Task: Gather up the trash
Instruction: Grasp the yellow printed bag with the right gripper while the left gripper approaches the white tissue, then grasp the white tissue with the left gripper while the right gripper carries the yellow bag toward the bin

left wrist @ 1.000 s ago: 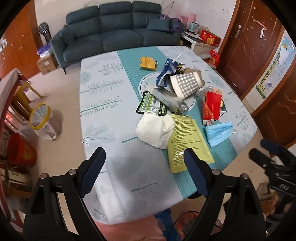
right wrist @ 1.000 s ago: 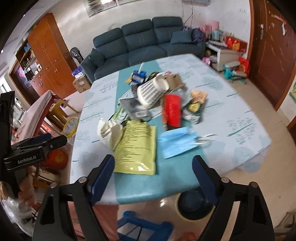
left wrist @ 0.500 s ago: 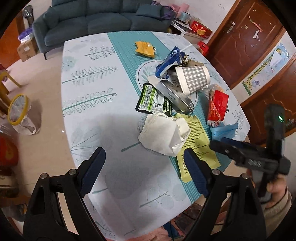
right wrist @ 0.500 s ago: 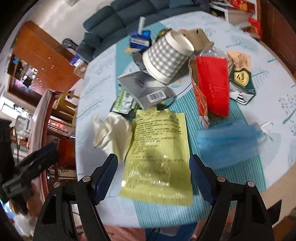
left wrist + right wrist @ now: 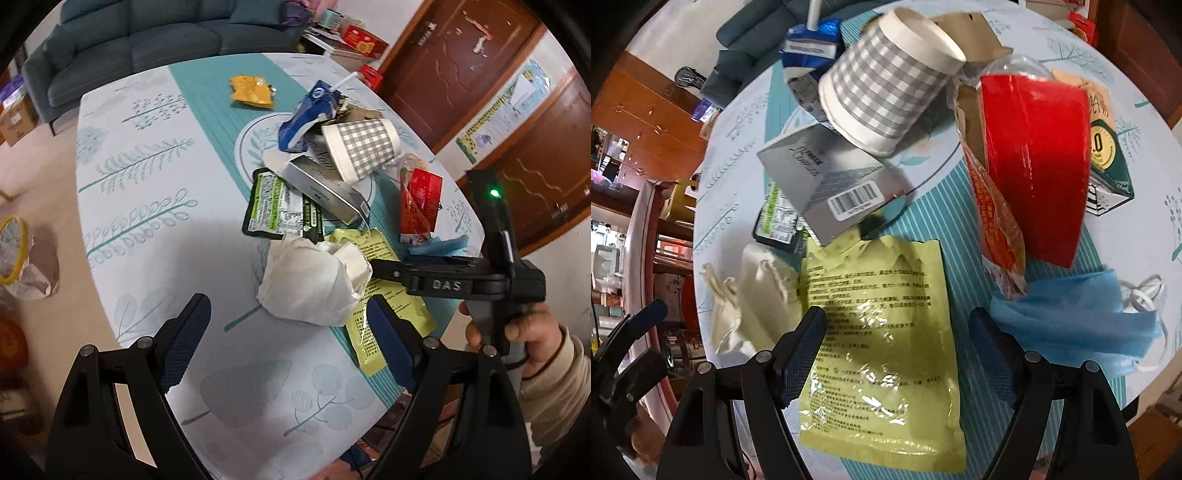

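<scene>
We take the flat yellow-green plastic pouch printed with black text (image 5: 879,350) as our landmark; it lies on the teal striped band of the leaf-patterned tablecloth (image 5: 147,206), near the table's edge closest to us.

The right gripper (image 5: 897,354) hangs directly over the pouch's lower half, its blue-padded tongs spread wide on either side of it and clamped on nothing. The left gripper (image 5: 286,332) is likewise spread apart and empty, poised just short of the crumpled white paper wad (image 5: 314,280), which lies touching the pouch's left edge.

Beyond the pouch, away from us, the rest of the trash is heaped together:
- a grey cardboard box with a barcode label (image 5: 834,188), overlapping the pouch's torn top edge
- a grey-and-white checked paper cup on its side (image 5: 886,85), resting on that box
- a crushed blue drink carton with a white straw (image 5: 310,118), behind the cup
- a green and black foil sachet (image 5: 277,210), beside the wad (partly under the box)

To the pouch's right lie a red shiny carton in a clear wrapper (image 5: 1030,162) and a crumpled blue face mask (image 5: 1071,317). A yellow snack wrapper (image 5: 251,90) sits well apart, far up the table.
</scene>
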`<state>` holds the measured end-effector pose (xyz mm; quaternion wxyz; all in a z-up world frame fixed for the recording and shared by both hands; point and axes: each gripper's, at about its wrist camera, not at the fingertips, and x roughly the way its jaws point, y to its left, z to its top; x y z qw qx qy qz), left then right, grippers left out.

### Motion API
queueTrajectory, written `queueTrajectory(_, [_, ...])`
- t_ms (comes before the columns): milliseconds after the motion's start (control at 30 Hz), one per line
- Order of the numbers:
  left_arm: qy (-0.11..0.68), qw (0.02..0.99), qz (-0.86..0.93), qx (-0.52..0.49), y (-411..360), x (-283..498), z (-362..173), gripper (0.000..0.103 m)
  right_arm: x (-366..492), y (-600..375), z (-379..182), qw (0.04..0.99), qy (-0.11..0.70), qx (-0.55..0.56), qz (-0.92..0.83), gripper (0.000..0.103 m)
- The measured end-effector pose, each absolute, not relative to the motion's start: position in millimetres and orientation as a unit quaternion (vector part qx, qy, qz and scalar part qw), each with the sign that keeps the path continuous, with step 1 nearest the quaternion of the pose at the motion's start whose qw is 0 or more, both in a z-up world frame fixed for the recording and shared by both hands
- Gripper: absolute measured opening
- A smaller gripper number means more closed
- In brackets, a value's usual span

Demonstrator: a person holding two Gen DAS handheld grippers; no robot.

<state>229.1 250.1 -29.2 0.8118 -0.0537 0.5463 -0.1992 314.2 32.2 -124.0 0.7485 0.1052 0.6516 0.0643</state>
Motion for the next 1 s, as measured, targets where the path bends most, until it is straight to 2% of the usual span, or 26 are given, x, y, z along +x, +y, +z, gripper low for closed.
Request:
queueTrajectory(200, [0.554, 0.804, -0.214, -0.035, 239.9, 239.9, -37.9, 0.084, 328.0, 44.8, -126.6, 0.745, 0.658, 0.084, 0.073, 0.08])
queueTrajectory(300, [0.563, 0.8, -0.206, -0.03, 237.2, 249.4, -47.8, 0.084, 329.4, 50.8, -125.7, 0.744, 0.658, 0.076, 0.086, 0.06])
queueTrajectory(333, [0.566, 0.799, -0.203, -0.029, 236.5, 252.7, -51.2, 0.084, 330.4, 51.0, -125.8, 0.742, 0.659, 0.083, 0.092, 0.048])
queueTrajectory(367, [0.568, 0.798, -0.201, -0.03, 236.8, 254.2, -54.3, 0.084, 329.5, 49.8, -126.5, 0.737, 0.66, 0.1, 0.106, 0.041])
queueTrajectory(400, [0.571, 0.796, -0.2, -0.03, 236.5, 257.6, -58.0, 0.084, 330.0, 49.0, -128.6, 0.73, 0.663, 0.113, 0.116, 0.023])
queueTrajectory(500, [0.58, 0.79, -0.195, -0.033, 236.2, 264.0, -66.7, 0.084, 327.8, 49.5, -127.4, 0.735, 0.654, 0.121, 0.131, 0.016])
queueTrajectory(733, [0.588, 0.783, -0.2, -0.042, 236.0, 272.7, -76.3, 0.084, 299.3, 50.3, -109.1, 0.774, 0.604, 0.122, 0.148, 0.01])
queueTrajectory(1000, [0.599, 0.774, -0.203, -0.039, 227.9, 281.2, -81.3, 0.084, 236.6, 42.9, -58.6, 0.87, 0.471, 0.073, 0.126, 0.009])
